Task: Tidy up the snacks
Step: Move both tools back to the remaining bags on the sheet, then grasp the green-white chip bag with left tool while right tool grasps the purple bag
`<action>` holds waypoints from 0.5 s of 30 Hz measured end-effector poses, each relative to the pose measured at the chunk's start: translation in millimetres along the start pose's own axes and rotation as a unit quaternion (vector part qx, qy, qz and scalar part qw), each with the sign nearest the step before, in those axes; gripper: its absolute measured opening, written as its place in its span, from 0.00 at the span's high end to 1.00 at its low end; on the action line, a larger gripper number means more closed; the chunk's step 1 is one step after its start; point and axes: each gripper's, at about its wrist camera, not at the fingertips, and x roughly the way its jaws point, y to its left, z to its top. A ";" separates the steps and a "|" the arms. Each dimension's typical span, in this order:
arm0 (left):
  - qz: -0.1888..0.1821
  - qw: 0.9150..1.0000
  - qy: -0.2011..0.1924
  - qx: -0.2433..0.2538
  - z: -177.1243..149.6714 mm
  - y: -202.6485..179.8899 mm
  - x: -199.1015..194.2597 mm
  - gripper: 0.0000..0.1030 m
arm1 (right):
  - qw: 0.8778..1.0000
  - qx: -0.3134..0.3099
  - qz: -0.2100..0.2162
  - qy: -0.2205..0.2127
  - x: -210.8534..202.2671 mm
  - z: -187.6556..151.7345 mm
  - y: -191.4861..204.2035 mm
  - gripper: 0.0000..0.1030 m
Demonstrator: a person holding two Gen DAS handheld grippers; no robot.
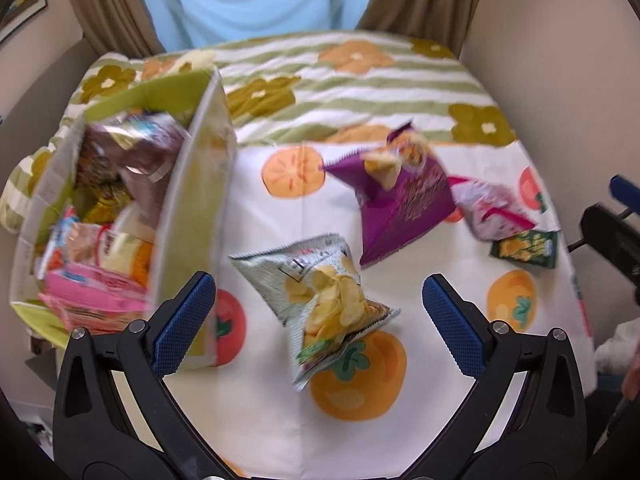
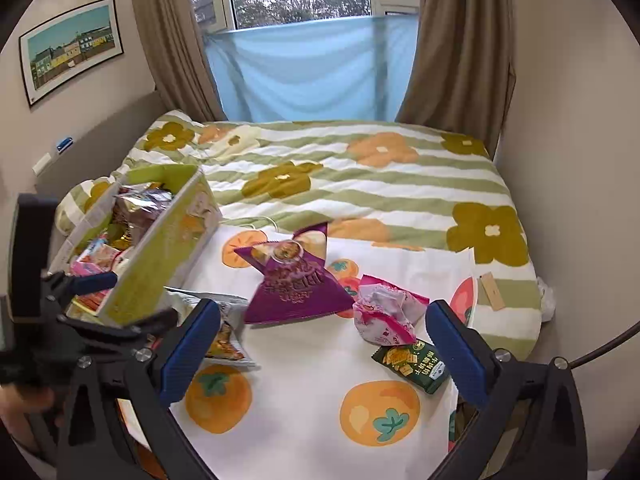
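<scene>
A green box point(image 2: 160, 264) packed with snack packets stands at the left edge of the bed point(image 2: 360, 184), on a white cloth printed with orange fruit point(image 2: 304, 400). Just beside its near end lies a silver chip bag point(image 1: 324, 300). Farther toward the right edge lie a purple bag point(image 2: 296, 284), a pink-and-white packet point(image 2: 386, 312) touching it, and a dark green cracker packet point(image 2: 416, 364) near the cloth's right edge. The left claw point(image 1: 318, 320) hangs above the silver bag, spread wide and empty. The right claw point(image 2: 324, 352) is likewise spread wide, empty, over the cloth.
</scene>
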 end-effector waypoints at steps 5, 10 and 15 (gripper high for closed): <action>0.006 0.999 0.032 -0.006 -8.7 -5.6 41.1 0.00 | 1.000 0.001 0.010 0.023 33.6 -4.2 -0.9 0.01; 0.010 0.998 0.057 -0.020 -9.5 -0.8 72.3 0.00 | 0.999 0.012 0.025 0.038 60.3 -4.0 -0.5 0.01; -0.003 0.996 0.085 -0.036 -13.7 5.8 91.0 0.01 | 0.998 0.009 0.032 0.049 81.1 2.0 1.2 0.01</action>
